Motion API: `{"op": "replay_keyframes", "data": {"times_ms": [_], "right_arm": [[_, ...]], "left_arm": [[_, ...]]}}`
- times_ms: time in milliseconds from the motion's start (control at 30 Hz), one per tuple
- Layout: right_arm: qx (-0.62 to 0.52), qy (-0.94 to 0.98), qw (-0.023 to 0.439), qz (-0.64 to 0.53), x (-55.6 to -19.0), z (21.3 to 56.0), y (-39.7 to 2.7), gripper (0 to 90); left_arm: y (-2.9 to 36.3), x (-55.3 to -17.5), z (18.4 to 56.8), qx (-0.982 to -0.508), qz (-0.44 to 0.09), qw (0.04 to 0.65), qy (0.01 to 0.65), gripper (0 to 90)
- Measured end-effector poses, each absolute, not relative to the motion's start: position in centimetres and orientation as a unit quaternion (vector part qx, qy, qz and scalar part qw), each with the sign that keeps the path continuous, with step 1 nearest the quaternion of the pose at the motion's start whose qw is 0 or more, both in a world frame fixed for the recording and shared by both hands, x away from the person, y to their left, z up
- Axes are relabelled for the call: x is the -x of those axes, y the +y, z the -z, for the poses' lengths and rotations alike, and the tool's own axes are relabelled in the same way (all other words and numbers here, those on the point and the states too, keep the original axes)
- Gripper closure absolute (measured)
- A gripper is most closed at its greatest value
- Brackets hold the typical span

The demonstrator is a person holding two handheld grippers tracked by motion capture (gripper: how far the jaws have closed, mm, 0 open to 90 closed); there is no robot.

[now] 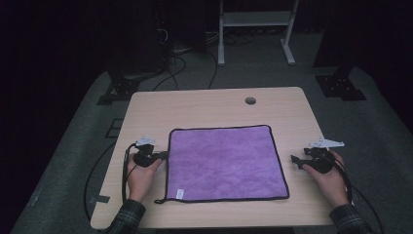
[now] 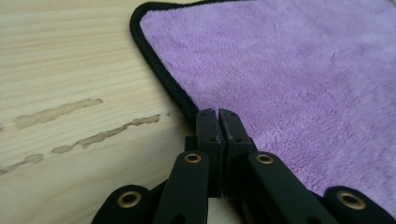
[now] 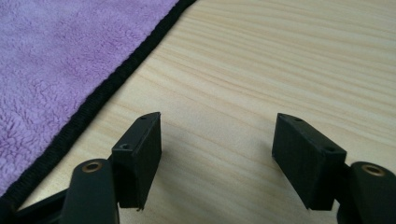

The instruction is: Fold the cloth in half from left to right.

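Observation:
A purple cloth (image 1: pixel 225 163) with a black hem lies flat on the wooden table (image 1: pixel 214 105); a small white tag sits near its front left corner. My left gripper (image 1: pixel 164 155) is at the middle of the cloth's left edge. In the left gripper view its jaws are pressed together right on the black hem (image 2: pixel 163 74) of the purple cloth (image 2: pixel 289 79), pinching that edge. My right gripper (image 1: pixel 295 160) rests just off the cloth's right edge, held by a hand. Its jaws stand wide apart over bare wood (image 3: pixel 261 70) with nothing between them, and the cloth's hem (image 3: pixel 107 84) runs to their left.
A round cable hole (image 1: pixel 250 101) sits near the table's far edge. Cables trail from both grippers over the table's front corners. Pale streaks mark the wood (image 2: pixel 70 109) left of the cloth. A white frame (image 1: pixel 255 29) and black stands are on the floor beyond.

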State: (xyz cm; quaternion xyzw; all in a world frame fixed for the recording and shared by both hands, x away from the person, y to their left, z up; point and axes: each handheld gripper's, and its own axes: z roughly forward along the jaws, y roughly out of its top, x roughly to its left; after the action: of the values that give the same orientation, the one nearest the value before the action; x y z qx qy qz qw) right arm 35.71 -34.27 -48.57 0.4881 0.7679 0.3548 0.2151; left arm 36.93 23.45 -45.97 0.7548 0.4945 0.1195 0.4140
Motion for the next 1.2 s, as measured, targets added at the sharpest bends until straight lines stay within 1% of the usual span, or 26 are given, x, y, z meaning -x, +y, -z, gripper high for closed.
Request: {"op": "replay_keyframes", "data": {"times_ms": [100,167,200,233,267,367,600,1000,1200], "right_arm": [[-0.488,0.768,0.215,-0.355,-35.7,48.6,-34.3,32.1],[-0.488,0.768,0.215,-0.355,-35.7,48.6,-34.3,32.0],[-0.488,0.768,0.216,-0.355,-35.7,48.6,-34.3,32.1],[-0.488,0.768,0.216,-0.355,-35.7,48.6,-34.3,32.1],[-0.488,0.768,0.216,-0.354,-35.7,48.6,-34.3,32.1],[-0.488,0.768,0.215,-0.355,-35.7,48.6,-34.3,31.6],[-0.492,0.769,0.214,-0.349,-35.8,48.6,-34.2,23.0],[-0.493,0.768,0.214,-0.348,-35.8,48.6,-34.2,22.8],[-0.493,0.768,0.214,-0.348,-35.8,48.6,-34.2,22.8]], "left_arm": [[23.4,-36.9,45.6,-0.757,-0.117,0.42,0.486,88.2],[23.2,-37.0,45.3,-0.758,-0.112,0.432,0.477,88.2],[23.0,-37.0,45.0,-0.756,-0.104,0.448,0.466,88.1],[23.0,-37.0,45.0,-0.756,-0.104,0.448,0.466,88.1],[22.7,-37.1,44.7,-0.757,-0.099,0.461,0.452,88.1],[22.3,-37.2,44.3,-0.753,-0.088,0.477,0.445,87.9],[20.5,-37.9,43.4,-0.755,-0.074,0.505,0.413,87.9],[16.9,-39.1,42.8,-0.765,-0.038,0.526,0.369,87.7],[15.3,-39.6,42.9,-0.773,-0.031,0.528,0.35,87.7]]}}
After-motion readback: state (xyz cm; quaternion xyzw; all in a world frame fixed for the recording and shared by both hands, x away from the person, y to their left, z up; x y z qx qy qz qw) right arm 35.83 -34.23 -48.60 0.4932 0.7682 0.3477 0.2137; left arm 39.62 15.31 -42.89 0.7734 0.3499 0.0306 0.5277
